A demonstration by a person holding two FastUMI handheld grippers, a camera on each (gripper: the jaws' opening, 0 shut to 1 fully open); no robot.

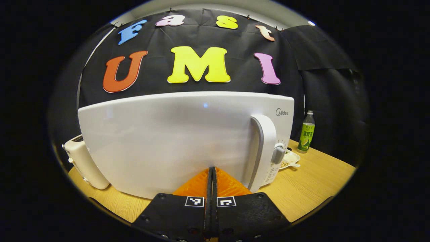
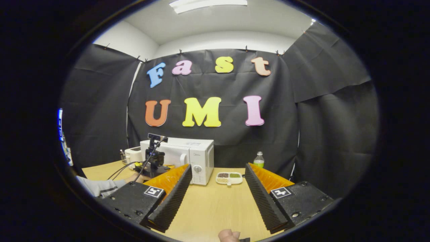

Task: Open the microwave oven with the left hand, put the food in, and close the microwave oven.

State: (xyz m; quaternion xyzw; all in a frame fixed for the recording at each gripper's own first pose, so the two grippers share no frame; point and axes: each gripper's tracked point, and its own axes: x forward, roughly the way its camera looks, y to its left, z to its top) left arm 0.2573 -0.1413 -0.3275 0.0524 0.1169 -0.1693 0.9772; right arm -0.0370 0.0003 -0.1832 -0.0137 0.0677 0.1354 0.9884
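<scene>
**Left gripper closed at a shut microwave door; right gripper waited, spread wide**

In the left gripper view, the left gripper [image 1: 211, 171] sat very close to the white door of the microwave oven [image 1: 174, 141], its jaws pressed together with nothing between them. The tips looked to be at or just short of the door's lower face; contact could not be confirmed. The door was shut, and the door handle [image 1: 263, 151] stood upright to the right of the tips, not yet grasped. This closeness suggested an approach for opening, though the jaws would need to part and shift right to reach the handle.

In the right gripper view, the right gripper [image 2: 218, 198] hung well back over the wooden counter [image 2: 208, 208], jaws spread wide and empty, probably kept clear until the door opened. Ahead of it, the food tray [image 2: 229, 178], a white divided dish with small portions, lay on the counter just beside the microwave oven's right side. A green-labelled bottle [image 2: 258, 159] stood farther right. A pale toaster [image 1: 85, 161] sat at the oven's left.
</scene>
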